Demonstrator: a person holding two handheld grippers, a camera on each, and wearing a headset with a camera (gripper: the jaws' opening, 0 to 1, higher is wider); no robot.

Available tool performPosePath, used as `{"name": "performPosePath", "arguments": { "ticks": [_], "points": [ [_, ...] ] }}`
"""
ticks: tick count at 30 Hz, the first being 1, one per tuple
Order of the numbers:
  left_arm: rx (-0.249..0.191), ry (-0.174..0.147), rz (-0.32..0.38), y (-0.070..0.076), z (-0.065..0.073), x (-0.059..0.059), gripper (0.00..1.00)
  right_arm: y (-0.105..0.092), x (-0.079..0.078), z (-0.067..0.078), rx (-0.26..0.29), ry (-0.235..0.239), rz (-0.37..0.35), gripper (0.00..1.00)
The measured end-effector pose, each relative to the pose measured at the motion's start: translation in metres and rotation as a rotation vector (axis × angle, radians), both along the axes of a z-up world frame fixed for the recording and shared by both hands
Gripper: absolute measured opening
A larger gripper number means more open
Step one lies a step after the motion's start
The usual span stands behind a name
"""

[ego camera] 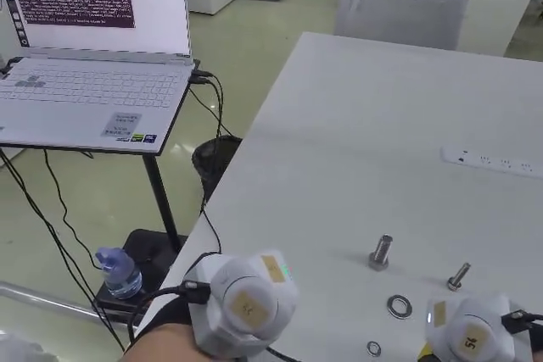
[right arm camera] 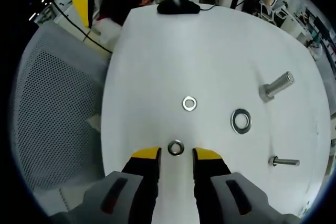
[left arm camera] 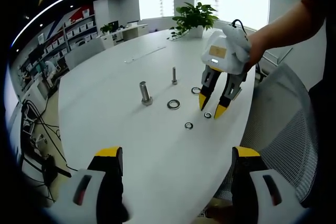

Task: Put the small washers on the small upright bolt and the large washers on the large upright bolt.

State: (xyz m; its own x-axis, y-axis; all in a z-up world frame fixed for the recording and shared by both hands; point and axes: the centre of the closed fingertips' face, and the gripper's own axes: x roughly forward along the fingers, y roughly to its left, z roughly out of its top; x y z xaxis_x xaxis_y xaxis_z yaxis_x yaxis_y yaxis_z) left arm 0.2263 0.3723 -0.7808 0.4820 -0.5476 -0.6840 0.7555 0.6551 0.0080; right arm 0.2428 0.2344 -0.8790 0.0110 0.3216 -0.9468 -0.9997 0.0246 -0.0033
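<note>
The right gripper [right arm camera: 176, 157] is low over the table [right arm camera: 157, 66], close to its near edge. Its jaws are released and parted a little wider than the small washer [right arm camera: 176, 148], which lies flat between their yellow tips, so nothing is grasped. The left gripper [left arm camera: 177, 155] hangs off to the left with its jaws spread wide and empty.

A second small washer [right arm camera: 189, 103] lies a little farther in, apart from the first. The large washer [right arm camera: 241, 120] sits beyond it, toward the bolts. Both bolts stand on their heads farther in on the table, the large bolt [ego camera: 381, 252] on the left and the small bolt [ego camera: 458, 275] to its right. No washer is visible on either shank, so the task looks to be at its first pick.

The main risk is the pick itself. The washer is thin and flat on a smooth top, so jaws closing slightly high would pass over it. Jaws closing off-centre would likely push it sideways or flip it up on edge and out of the grip. It also lies near the table edge, and a skid toward the person could send it to the floor.

The small bolt rests only on its narrow head. A washer brought down off-axis, or a jaw brushing the shank, could topple it. The second small washer is near enough to be knocked by a wide approach.
</note>
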Motion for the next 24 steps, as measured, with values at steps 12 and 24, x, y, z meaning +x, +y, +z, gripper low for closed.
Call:
{"name": "performPosePath", "arguments": {
  "ticks": [12,24],
  "points": [
    [-0.01,-0.003,0.001,-0.0027,0.001,0.0042,0.84,-0.0007,-0.0003,-0.0016,-0.025,-0.017,0.023,0.23],
    [-0.008,-0.002,0.001,-0.0015,0.0005,0.0042,0.83,0.0009,-0.0022,-0.0015,-0.05,-0.045,0.062,0.14]
  ]
}}
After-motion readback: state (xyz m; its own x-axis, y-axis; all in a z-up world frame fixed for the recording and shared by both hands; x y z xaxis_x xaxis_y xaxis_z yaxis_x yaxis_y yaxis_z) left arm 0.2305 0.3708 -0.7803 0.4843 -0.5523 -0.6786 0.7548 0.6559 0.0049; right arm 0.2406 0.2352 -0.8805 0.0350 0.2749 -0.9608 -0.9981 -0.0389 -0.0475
